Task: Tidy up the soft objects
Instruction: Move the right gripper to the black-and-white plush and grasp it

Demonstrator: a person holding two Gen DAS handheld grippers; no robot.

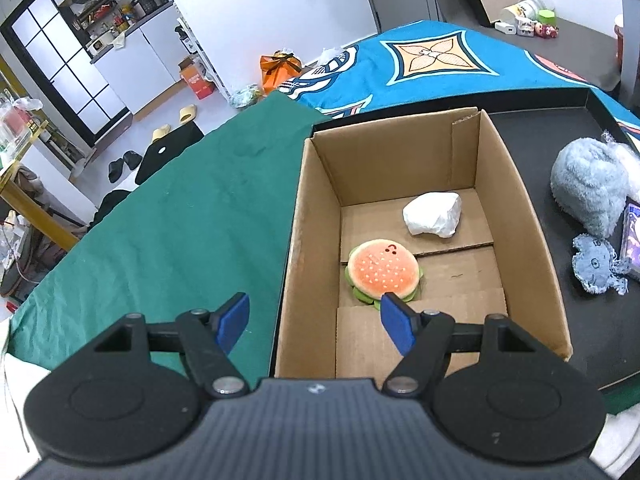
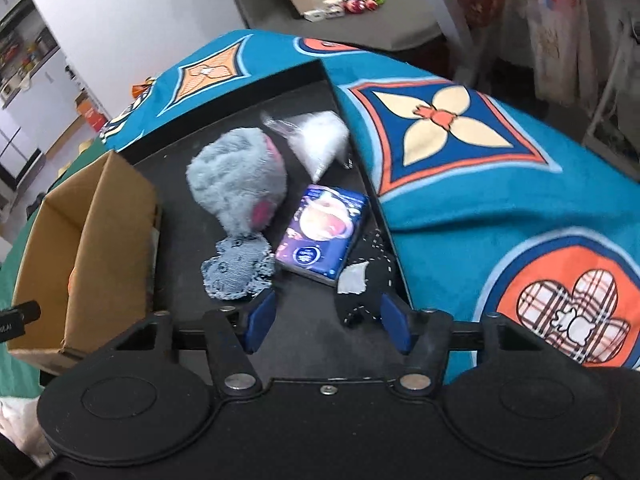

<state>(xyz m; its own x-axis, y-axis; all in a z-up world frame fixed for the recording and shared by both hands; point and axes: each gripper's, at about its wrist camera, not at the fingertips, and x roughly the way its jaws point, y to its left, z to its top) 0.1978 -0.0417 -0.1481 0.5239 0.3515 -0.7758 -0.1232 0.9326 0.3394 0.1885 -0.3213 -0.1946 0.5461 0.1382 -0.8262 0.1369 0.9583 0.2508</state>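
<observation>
Cardboard box (image 1: 520, 216) holds burger plush (image 1: 383, 270); grey plush (image 2: 236, 178), tissue pack (image 2: 324, 232) crowd the black tray (image 2: 312, 344). Both hand-held grippers (image 1: 316, 320) (image 2: 328, 326) apart, empty.

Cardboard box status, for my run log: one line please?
box: burger plush, white bundle | outside: grey plush | both tongs open, empty

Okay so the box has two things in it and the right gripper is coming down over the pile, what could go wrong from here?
1. The denim toy, the fluffy grey plush and the tissue pack lie packed together, so the open right gripper may snag two at once.
2. A black fabric piece lies near its right finger and could get pinched instead.
3. The cardboard box is crowded near the hamburger plush; the big plush may catch the rim.
</observation>
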